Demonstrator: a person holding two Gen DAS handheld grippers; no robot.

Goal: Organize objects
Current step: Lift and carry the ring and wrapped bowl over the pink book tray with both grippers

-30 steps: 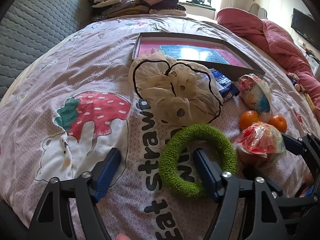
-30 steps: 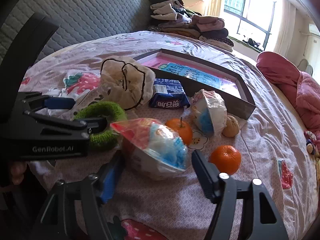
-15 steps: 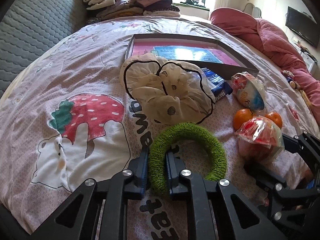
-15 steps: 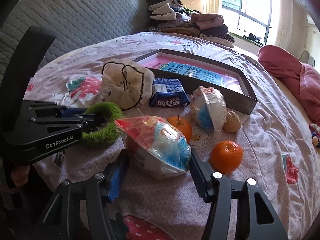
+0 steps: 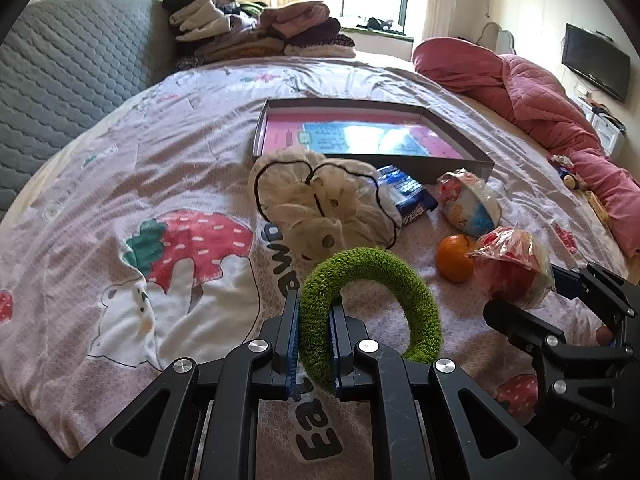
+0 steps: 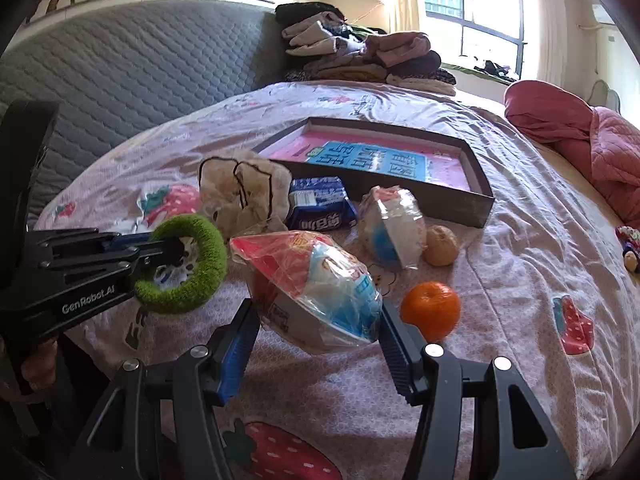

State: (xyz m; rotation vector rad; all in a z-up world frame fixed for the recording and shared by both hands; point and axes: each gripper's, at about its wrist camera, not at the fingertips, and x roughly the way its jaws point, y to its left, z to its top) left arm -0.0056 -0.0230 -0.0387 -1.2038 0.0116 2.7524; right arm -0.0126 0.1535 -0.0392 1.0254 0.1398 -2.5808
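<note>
left fingers (image 5: 314, 338) clamped tight on green ring (image 5: 372, 304), just above the bed (image 5: 120, 152). right fingers (image 6: 316, 344) half open, gripping wrapped bowl (image 6: 316, 292). carry both level to box (image 6: 460, 204), keep apart, lower gently inside before letting go.

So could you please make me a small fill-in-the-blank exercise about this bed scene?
1. The left tongs pinch a ____ fuzzy ring.
2. The right tongs hold a wrapped ____.
3. The flat box on the bed holds ____ of the loose items.

Missing words: green; bowl; none
</note>
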